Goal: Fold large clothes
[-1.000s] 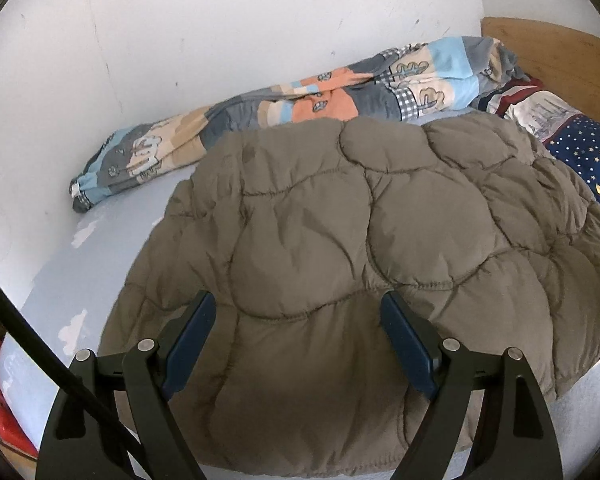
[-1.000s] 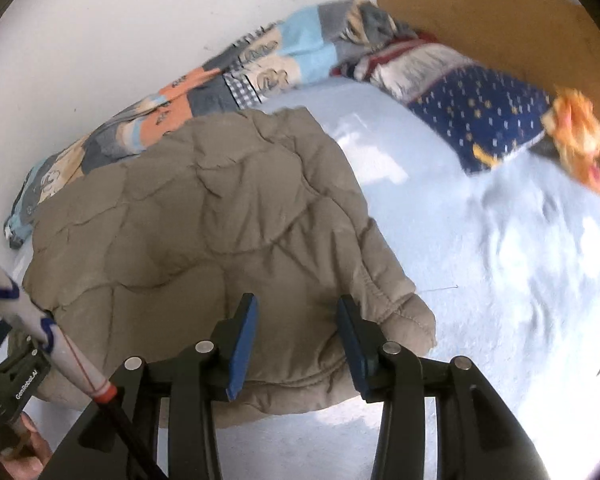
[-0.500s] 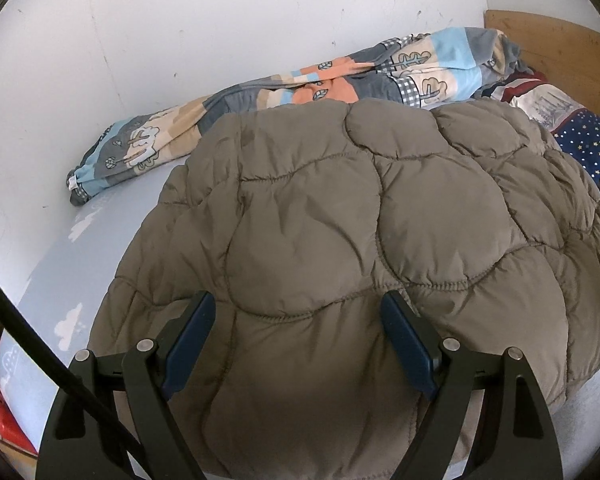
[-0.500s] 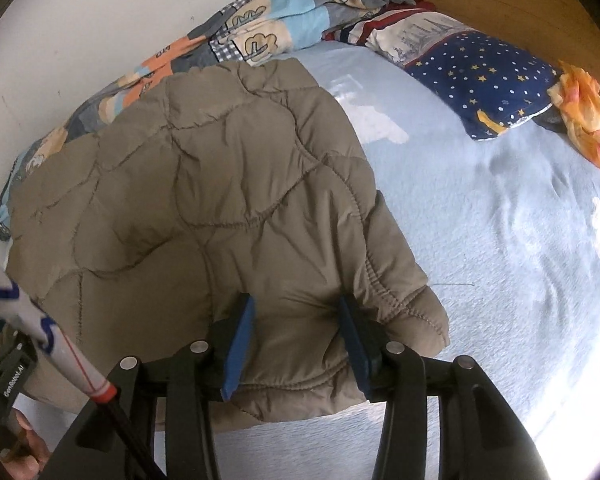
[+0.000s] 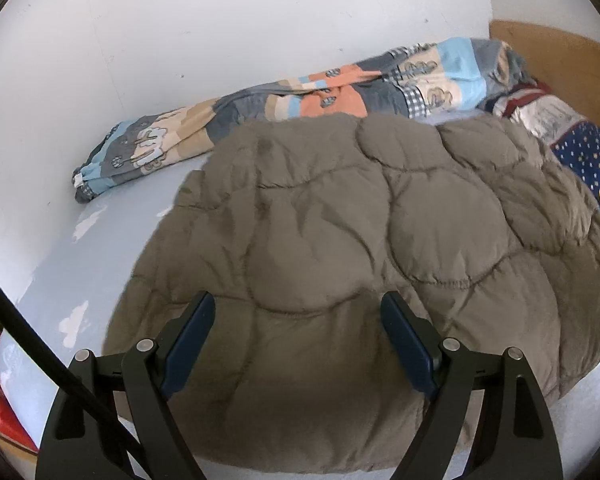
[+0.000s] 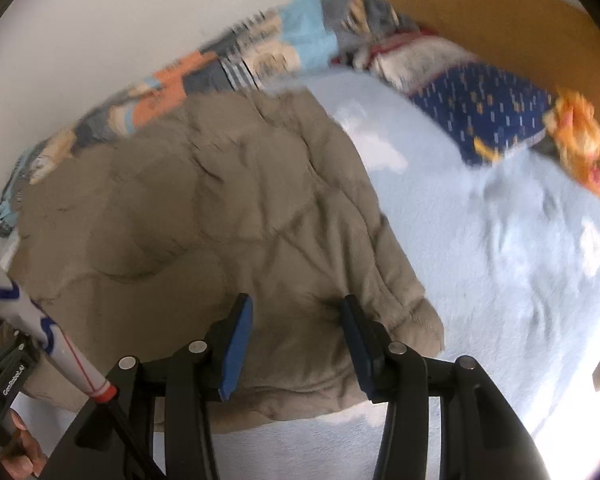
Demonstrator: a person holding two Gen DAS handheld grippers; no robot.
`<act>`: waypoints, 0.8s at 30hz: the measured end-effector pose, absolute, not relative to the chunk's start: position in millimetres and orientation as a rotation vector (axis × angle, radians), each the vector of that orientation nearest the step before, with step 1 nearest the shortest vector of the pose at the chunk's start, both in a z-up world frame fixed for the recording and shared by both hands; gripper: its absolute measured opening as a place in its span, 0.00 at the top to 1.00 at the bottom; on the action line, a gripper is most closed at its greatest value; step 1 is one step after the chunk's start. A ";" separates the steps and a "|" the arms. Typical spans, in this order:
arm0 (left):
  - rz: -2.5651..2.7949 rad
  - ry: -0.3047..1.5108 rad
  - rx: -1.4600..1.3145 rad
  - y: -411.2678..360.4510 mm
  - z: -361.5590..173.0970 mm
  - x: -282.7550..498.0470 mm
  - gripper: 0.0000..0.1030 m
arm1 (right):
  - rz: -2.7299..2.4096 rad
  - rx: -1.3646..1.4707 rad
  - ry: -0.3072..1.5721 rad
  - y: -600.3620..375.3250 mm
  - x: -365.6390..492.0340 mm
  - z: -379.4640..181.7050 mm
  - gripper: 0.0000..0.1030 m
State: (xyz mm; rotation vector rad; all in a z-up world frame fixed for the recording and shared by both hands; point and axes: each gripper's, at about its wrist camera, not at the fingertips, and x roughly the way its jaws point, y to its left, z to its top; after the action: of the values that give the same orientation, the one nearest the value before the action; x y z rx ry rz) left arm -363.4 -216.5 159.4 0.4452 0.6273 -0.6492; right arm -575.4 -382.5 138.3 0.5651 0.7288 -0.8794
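— On the pale blue bed [image 6: 480,264], by the white wall [image 5: 180,40]?
— Spread flat there: quilted brown jacket [image 5: 340,240], patterned blanket [image 5: 340,92] bunched behind, starry pillow [image 6: 488,116] near the wooden headboard [image 6: 500,28].
— Left gripper [image 5: 296,340]?
— Spread wide over the jacket's near edge, gripping nothing.
— Right gripper [image 6: 296,344]?
— Just been opening — jacket's corner between the blue pads [image 6: 236,352], no squeeze to be seen.
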 end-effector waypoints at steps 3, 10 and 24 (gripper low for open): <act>-0.637 0.643 0.403 -201.2 168.1 -355.3 0.18 | -0.844 0.471 0.671 -363.1 -564.2 156.0 0.51; -0.563 0.748 0.364 -167.0 156.8 -328.8 0.18 | -0.670 0.375 0.689 -323.2 -524.2 157.8 0.49; -0.528 0.849 0.354 -165.4 124.7 -313.3 0.14 | -0.662 0.359 0.826 -318.1 -496.8 110.8 0.42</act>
State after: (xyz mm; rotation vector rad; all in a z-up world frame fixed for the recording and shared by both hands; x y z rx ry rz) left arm -313.3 -165.4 124.7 0.3537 0.8490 -0.5282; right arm -496.9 -318.1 110.8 0.3587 0.8264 -0.6623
